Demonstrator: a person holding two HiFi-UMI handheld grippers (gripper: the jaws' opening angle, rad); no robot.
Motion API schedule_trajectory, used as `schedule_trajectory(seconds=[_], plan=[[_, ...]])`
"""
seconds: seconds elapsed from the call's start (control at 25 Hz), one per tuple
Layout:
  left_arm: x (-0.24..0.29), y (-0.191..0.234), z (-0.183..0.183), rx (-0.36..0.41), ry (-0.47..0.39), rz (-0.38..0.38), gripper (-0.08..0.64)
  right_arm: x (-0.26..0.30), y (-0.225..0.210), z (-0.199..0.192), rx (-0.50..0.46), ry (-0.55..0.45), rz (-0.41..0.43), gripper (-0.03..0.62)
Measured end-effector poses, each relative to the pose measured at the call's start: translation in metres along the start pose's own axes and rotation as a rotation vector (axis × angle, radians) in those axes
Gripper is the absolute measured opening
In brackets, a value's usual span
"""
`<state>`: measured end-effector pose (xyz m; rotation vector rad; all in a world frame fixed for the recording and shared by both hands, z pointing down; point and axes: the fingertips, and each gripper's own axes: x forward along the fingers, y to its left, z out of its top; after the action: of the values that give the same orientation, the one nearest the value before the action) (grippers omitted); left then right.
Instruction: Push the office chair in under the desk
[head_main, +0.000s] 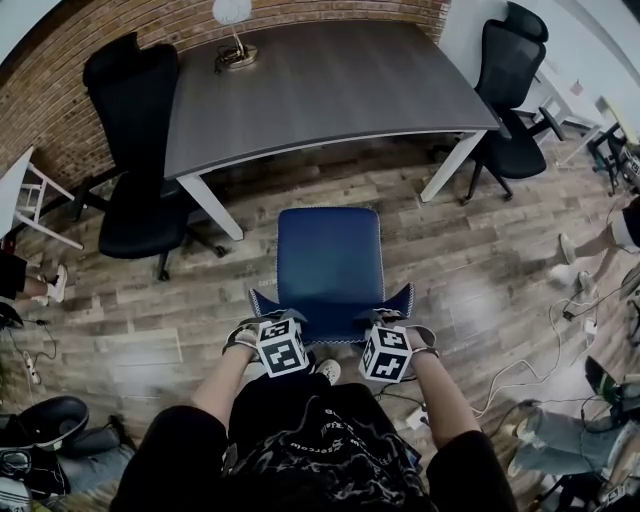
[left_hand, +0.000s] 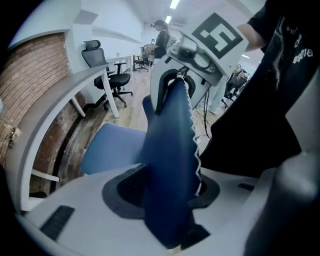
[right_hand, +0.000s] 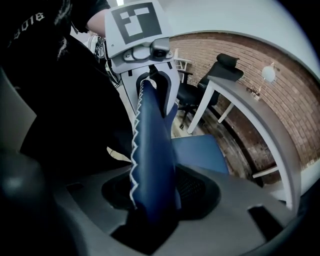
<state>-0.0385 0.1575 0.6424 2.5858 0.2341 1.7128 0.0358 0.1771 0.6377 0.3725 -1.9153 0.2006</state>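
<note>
A blue chair (head_main: 330, 255) stands on the wood floor in front of the dark grey desk (head_main: 320, 90), its seat facing the desk and clear of the front edge. I stand behind it. My left gripper (head_main: 268, 325) is shut on the left end of the backrest's top edge (head_main: 330, 330), and my right gripper (head_main: 388, 325) on the right end. In the left gripper view the blue backrest (left_hand: 170, 150) with white zigzag stitching fills the gap of the left gripper (left_hand: 170, 205). The right gripper view shows the same backrest (right_hand: 152, 160) in the right gripper (right_hand: 152, 210).
A black office chair (head_main: 140, 150) stands at the desk's left end, another (head_main: 510, 90) at its right. White desk legs (head_main: 210, 205) (head_main: 455, 165) flank the gap ahead. A lamp (head_main: 235, 40) sits on the desk. Cables (head_main: 540, 350), bags (head_main: 50, 430) and a person's feet (head_main: 575, 255) lie around.
</note>
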Motion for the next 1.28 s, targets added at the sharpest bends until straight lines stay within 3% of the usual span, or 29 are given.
schedule_trajectory(seconds=[0.2,0.36,0.64,1.28], plan=[[0.0008,0.0015,0.0012,0.003,0.012,-0.003,0.187,0.0037,0.0020,-0.0020,-0.062,0.035,0.009,0.181],[0.0002,0.0014,0.0012,0.007,0.014,-0.002,0.180,0.0037,0.0026,-0.0015,-0.036,0.029,0.025,0.174],[0.0019,-0.0005,0.0012,0.041,0.023,0.022,0.137,0.0043,0.0024,-0.0032,-0.105,0.033,-0.031,0.118],[0.0000,0.0033,0.0007,0.040,0.026,0.012,0.118,0.0039,-0.0063,0.0001,-0.113,0.030,-0.058,0.104]])
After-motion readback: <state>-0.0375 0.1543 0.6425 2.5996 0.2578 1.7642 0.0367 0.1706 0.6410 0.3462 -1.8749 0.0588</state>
